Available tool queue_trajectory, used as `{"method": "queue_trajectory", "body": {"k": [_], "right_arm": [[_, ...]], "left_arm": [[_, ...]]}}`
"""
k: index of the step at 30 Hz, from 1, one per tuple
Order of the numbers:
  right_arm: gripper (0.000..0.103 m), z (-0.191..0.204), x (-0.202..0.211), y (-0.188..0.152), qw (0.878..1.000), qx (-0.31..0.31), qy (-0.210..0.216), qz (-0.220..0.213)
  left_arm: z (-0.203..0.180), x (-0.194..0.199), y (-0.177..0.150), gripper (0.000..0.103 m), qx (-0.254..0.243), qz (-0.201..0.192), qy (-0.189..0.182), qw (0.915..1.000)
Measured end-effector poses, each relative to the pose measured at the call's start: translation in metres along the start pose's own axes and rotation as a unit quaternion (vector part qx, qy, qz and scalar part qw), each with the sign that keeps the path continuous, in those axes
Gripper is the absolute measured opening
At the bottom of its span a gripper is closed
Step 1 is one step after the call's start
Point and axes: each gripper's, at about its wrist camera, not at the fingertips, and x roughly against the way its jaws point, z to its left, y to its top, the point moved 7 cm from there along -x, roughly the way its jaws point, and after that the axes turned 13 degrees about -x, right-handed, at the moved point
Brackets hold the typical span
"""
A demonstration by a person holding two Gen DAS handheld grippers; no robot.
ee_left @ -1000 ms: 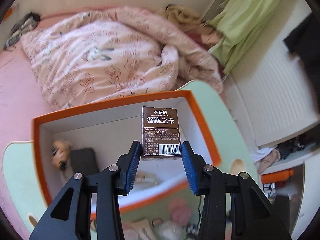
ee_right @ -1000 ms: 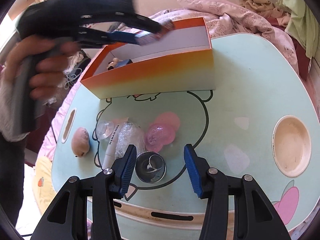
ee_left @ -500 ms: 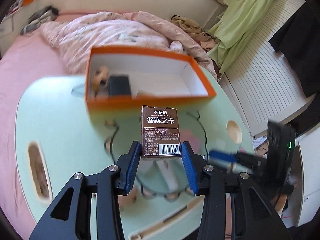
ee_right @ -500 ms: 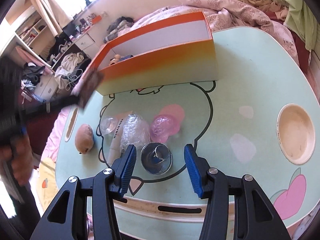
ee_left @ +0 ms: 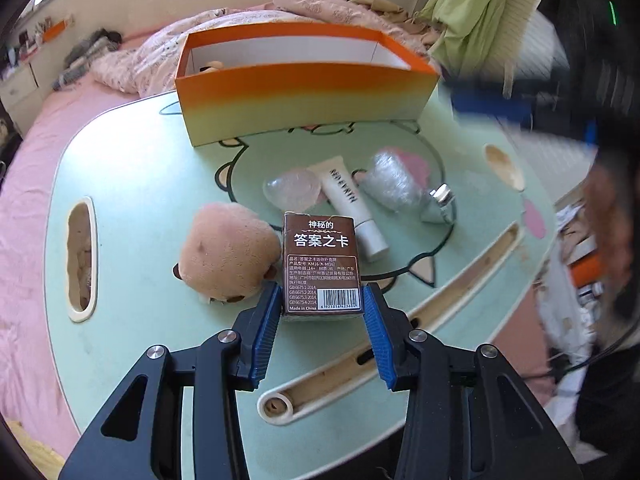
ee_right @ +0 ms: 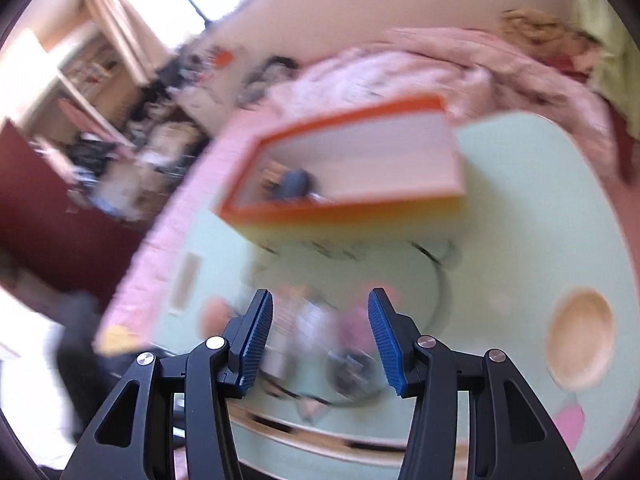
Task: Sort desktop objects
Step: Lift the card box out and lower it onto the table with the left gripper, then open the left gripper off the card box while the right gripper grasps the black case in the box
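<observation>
Since half a second ago the brown card box point(ee_left: 321, 266) has swung with me from facing the orange box point(ee_left: 304, 80) to hanging low over the near part of the mint-green tabletop point(ee_left: 132, 184), and my right view has gone from sharp to smeared. My left gripper point(ee_left: 320, 312) has its blue jaws pinching the card box by its lower sides, upright, label and barcode toward the camera. Just beside it on the left lies a tan plush toy point(ee_left: 228, 256). Behind the card box a white tube point(ee_left: 352, 208) lies on the tabletop, with a clear rounded piece point(ee_left: 292, 190) touching its left side and a crinkled plastic-wrapped bundle point(ee_left: 390, 186) to its right; a small metal tin point(ee_left: 438, 204) sits tipped at that bundle's right end. Farther back, the orange box stands open with a small figure showing inside at its left end. My right gripper point(ee_right: 320, 332) has its jaws spread with nothing between them, above the blurred tabletop point(ee_right: 520, 208), with the orange box point(ee_right: 360, 184) ahead and a round recess point(ee_right: 580, 340) to the right.
</observation>
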Motion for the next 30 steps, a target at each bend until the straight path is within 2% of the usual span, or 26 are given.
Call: {"method": "queue_trajectory", "body": {"k": [2, 4, 5, 8, 13, 17, 21, 25, 28, 30], "right_arm": [[0.049, 0.012, -0.006, 0.018, 1.0, 0.0, 0.019, 0.005], [0.049, 0.021, -0.02, 0.037, 1.0, 0.004, 0.015, 0.011], [0.049, 0.024, -0.032, 0.045, 1.0, 0.0, 0.017, 0.024], [0.049, 0.028, -0.074, 0.062, 0.997, -0.017, 0.016, 0.074], [0.049, 0.02, -0.142, 0.075, 0.99, -0.023, -0.049, 0.128], [0.05, 0.024, -0.174, 0.078, 0.984, -0.021, -0.078, 0.161], [0.051, 0.022, -0.192, 0.077, 0.974, -0.001, -0.12, 0.191], [0.042, 0.02, -0.189, 0.086, 0.975, 0.008, -0.127, 0.184], [0.042, 0.014, -0.181, 0.094, 0.981, 0.008, -0.114, 0.159], [0.042, 0.018, -0.169, 0.097, 0.986, -0.013, -0.064, 0.155]], "left_arm": [[0.0, -0.004, -0.004, 0.044, 0.002, 0.001, 0.008, 1.0], [0.0, -0.009, -0.008, 0.048, 0.004, 0.001, 0.016, 0.9999], [0.0, -0.011, -0.01, 0.052, 0.006, 0.001, 0.02, 0.9998], [0.006, -0.004, -0.01, 0.052, 0.009, -0.016, 0.027, 0.9995], [0.011, 0.016, -0.004, 0.052, 0.016, -0.058, 0.013, 0.9981], [0.015, 0.026, 0.0, 0.06, 0.023, -0.072, 0.002, 0.9971], [0.019, 0.031, 0.004, 0.06, 0.02, -0.079, 0.004, 0.9966], [0.023, 0.033, 0.005, 0.06, 0.026, -0.081, 0.004, 0.9964], [0.025, 0.032, 0.004, 0.06, 0.026, -0.08, 0.004, 0.9965], [0.028, 0.032, 0.004, 0.06, 0.028, -0.078, 0.003, 0.9966]]}}
